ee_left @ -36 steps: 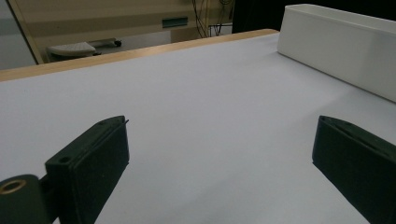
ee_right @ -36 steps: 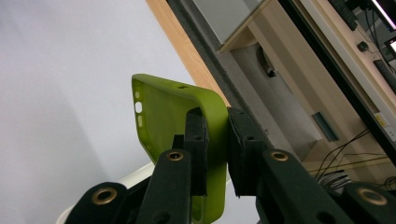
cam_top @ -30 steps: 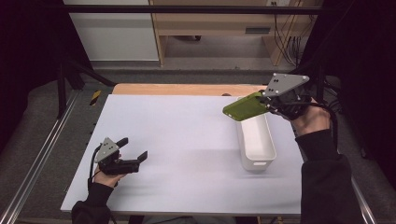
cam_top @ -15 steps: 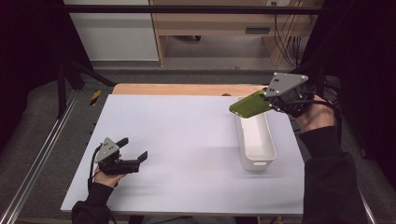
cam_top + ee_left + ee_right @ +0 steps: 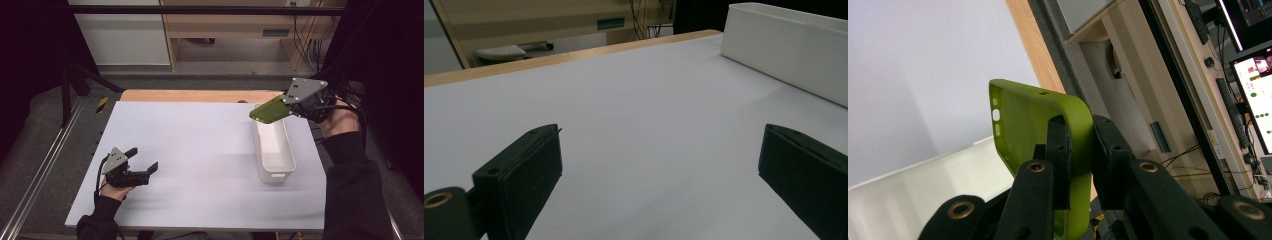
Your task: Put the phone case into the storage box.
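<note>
The left gripper (image 5: 142, 171) is resting low on the big white table top (image 5: 200, 150), near the front left corner. Its two black jaws are standing wide apart, with nothing between them. Going right, the long white plastic tub (image 5: 273, 150) is sitting on the table, well apart from that gripper. Above the tub's far end, the right gripper (image 5: 290, 107) is holding the bendy green phone case (image 5: 268, 109) up in the air. Its jaws are pinching one edge of the case (image 5: 1038, 125), which seems to be tilting a little
</note>
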A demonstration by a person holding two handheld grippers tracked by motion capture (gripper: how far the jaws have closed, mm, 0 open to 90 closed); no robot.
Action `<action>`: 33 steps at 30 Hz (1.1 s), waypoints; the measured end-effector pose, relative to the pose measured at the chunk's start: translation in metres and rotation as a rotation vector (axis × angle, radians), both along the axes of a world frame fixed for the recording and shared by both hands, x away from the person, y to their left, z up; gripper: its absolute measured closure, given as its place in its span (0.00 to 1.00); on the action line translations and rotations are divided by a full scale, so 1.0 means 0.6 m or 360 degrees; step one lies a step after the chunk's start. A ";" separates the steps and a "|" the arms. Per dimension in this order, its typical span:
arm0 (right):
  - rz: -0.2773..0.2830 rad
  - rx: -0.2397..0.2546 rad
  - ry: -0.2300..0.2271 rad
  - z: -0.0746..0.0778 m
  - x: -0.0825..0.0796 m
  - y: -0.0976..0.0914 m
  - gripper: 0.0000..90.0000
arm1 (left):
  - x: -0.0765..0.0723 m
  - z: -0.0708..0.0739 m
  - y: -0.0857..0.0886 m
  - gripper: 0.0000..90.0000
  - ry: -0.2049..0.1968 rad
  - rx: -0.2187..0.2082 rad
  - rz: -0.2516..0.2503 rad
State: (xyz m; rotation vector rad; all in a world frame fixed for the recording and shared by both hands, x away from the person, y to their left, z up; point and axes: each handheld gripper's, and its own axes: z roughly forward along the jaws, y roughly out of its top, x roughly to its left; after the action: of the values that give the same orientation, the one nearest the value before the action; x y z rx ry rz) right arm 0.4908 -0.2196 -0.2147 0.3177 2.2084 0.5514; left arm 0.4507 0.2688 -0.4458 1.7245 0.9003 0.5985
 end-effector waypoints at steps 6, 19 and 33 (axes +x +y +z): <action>0.0006 -0.0048 -0.0015 -0.001 0.008 -0.004 0.88 | 0.000 0.000 0.000 0.04 0.0002 0.0004 -0.0001; 0.0036 -0.0145 -0.0036 -0.003 0.022 -0.001 0.88 | 0.000 -0.001 0.000 0.04 0.0000 0.0011 -0.0004; 0.0068 -0.0239 -0.0044 -0.015 0.046 -0.006 0.88 | 0.001 -0.002 0.001 0.04 0.0001 0.0012 -0.0003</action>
State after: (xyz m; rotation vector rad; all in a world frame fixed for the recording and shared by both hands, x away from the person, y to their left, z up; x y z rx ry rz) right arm 0.5185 -0.2232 -0.2235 0.1836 2.2196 0.4074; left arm 0.4512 0.2691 -0.4467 1.7323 0.8974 0.6009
